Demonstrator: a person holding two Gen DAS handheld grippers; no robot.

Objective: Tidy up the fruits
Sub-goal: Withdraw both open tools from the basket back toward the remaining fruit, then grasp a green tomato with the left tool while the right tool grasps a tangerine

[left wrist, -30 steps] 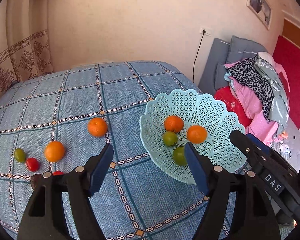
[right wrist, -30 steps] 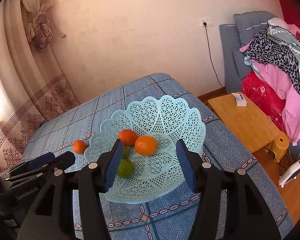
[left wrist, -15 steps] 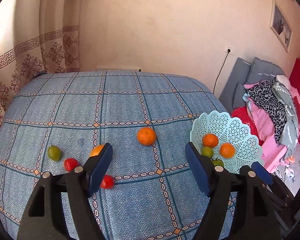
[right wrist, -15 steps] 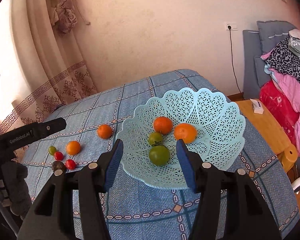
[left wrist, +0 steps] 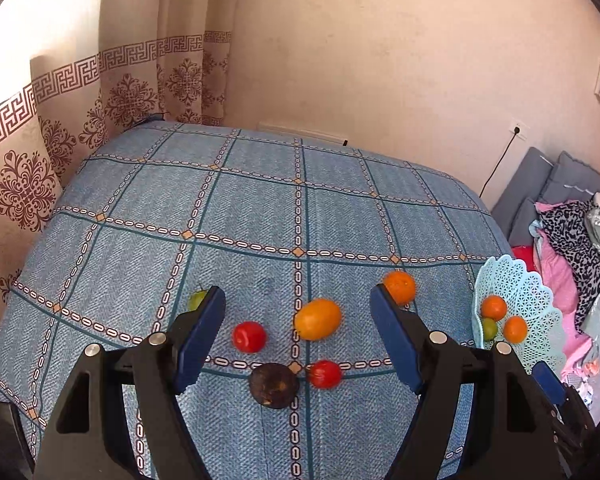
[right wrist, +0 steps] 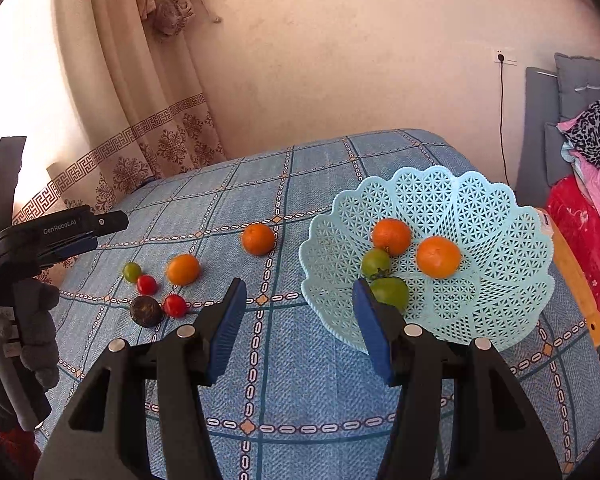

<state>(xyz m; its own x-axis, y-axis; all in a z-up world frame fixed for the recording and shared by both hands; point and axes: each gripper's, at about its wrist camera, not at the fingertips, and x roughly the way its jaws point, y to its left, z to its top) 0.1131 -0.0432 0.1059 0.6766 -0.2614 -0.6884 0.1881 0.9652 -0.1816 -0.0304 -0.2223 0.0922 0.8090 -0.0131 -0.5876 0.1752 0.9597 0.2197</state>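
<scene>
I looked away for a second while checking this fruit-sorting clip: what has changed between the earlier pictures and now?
Both views swung left. The left hand-held gripper, earlier facing the pale blue lattice plastic basket, now faces the loose fruit on the blue checked cloth. The right hand-held gripper turned off the basket. Nothing was grasped or released; both are empty and open, and the fruit is unmoved.

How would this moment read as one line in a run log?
left gripper: open, above loose fruit | right gripper: open, empty | basket: four fruits
</scene>
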